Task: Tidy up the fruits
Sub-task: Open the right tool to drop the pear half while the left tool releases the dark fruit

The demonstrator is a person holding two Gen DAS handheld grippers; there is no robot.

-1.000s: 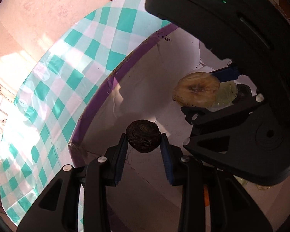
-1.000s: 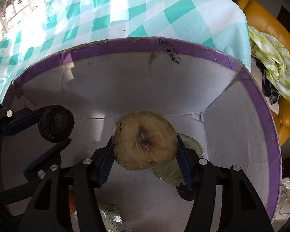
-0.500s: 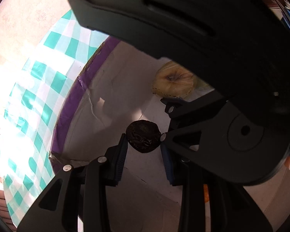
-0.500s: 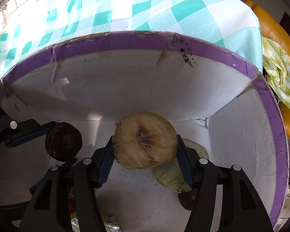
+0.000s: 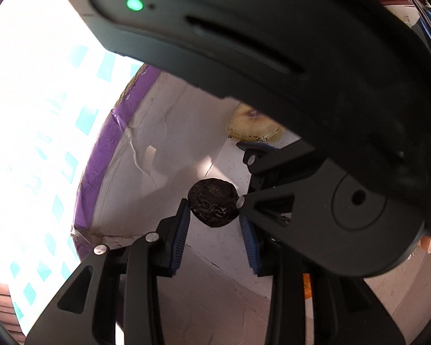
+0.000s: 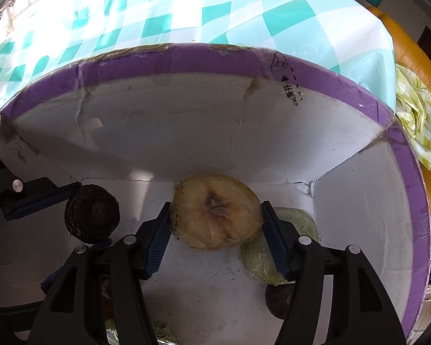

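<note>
- Left wrist view: the black body of my right hand-held gripper (image 5: 245,155) fills the upper right and hides most of the box (image 5: 112,141); only the box's purple rim and creased white inner wall show at left.
- The checked cloth (image 5: 86,118) beyond the rim is washed out by glare, its teal squares barely readable.
- My left hand-held gripper (image 5: 214,225) is closed on a dark ball (image 5: 212,202), the blue ribbed pads pressing its two sides; the ball is roundish, so no long axis, with a coiled, wrinkled, matte surface.
- Only the lower edge of the slice (image 5: 252,128) peeks out under the black body.

- Right wrist view: my right hand-held gripper (image 6: 217,230) is closed on the slice (image 6: 215,212), a pad at its left and right edges. It is a flat, pale yellow-brown disc wrapped in glossy film, its face turned toward the camera and up, with a dark core at the centre.
- The slice is held inside the box (image 6: 186,57), above the white floor near the back wall.
- My left hand-held gripper (image 6: 80,210) enters from the left with the ball (image 6: 92,214); one pad is largely behind the ball.
- A green wrapped piece (image 6: 258,261) lies behind my right finger, partly covered; another dark ball (image 6: 278,300) is cut off by the same finger.
- The tabletop under the cloth (image 6: 186,14) runs beyond the box; an orange seat (image 6: 413,54) with yellow-green fabric (image 6: 416,115) sits at the right edge.
</note>
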